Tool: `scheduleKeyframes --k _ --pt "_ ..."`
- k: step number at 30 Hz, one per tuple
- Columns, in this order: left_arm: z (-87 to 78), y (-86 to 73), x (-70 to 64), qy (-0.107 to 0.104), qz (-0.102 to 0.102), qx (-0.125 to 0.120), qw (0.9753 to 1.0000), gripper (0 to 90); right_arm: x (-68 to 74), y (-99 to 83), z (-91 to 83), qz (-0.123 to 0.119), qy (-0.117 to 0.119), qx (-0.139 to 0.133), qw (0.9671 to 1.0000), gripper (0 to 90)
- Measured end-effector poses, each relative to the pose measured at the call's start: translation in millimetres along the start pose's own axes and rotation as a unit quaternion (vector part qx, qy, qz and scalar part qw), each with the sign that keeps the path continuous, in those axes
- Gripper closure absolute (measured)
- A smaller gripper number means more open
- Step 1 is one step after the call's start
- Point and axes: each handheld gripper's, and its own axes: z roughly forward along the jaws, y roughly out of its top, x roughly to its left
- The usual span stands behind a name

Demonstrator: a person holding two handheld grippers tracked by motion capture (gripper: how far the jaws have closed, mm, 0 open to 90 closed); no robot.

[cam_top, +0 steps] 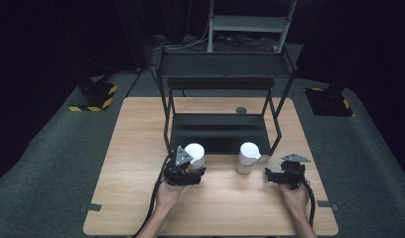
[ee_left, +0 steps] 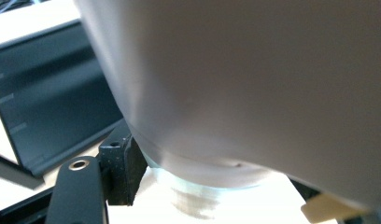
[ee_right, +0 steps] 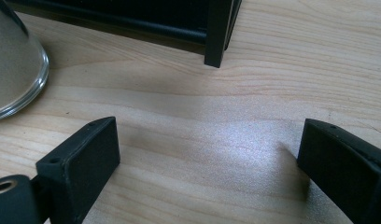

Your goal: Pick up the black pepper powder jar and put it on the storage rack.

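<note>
Jaws of the left gripper clamp one white-lidded jar; right gripper jaws gape beside the other jar.

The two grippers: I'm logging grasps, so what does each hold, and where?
Left gripper clamps the left jar low on its body; right gripper holds nothing, jaws open.
</note>
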Motion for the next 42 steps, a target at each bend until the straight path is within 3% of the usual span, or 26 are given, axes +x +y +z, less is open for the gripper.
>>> scheduleKeyframes --k 8,17,25,31,42 --pt "-13.7 44.7 15.4 -0.02 0.002 0.002 0.9998 30.7 0.0 0.0 0.0 0.0 0.0 0.0 1.0 5.2" --pt "-35.9 98.6 28.5 -0.013 0.007 -0.008 0.9999 30.6 0.1 0.0 -0.1 0.001 0.0 0.0 1.0 5.4" --pt "-55.8 142.9 37.3 -0.022 -0.005 -0.016 0.9996 30.6 0.0 0.0 -0.1 0.0 0.0 0.0 1.0 5.3" --pt "-64.7 176.0 39.5 -0.018 0.001 -0.016 0.9997 30.7 -0.1 0.0 -0.1 0.001 0.0 0.0 1.0 5.4" --pt "-74.0 229.6 47.2 -0.006 -0.013 -0.027 0.9995 30.6 0.1 -0.1 -0.1 0.001 0.0 0.0 1.0 5.4"
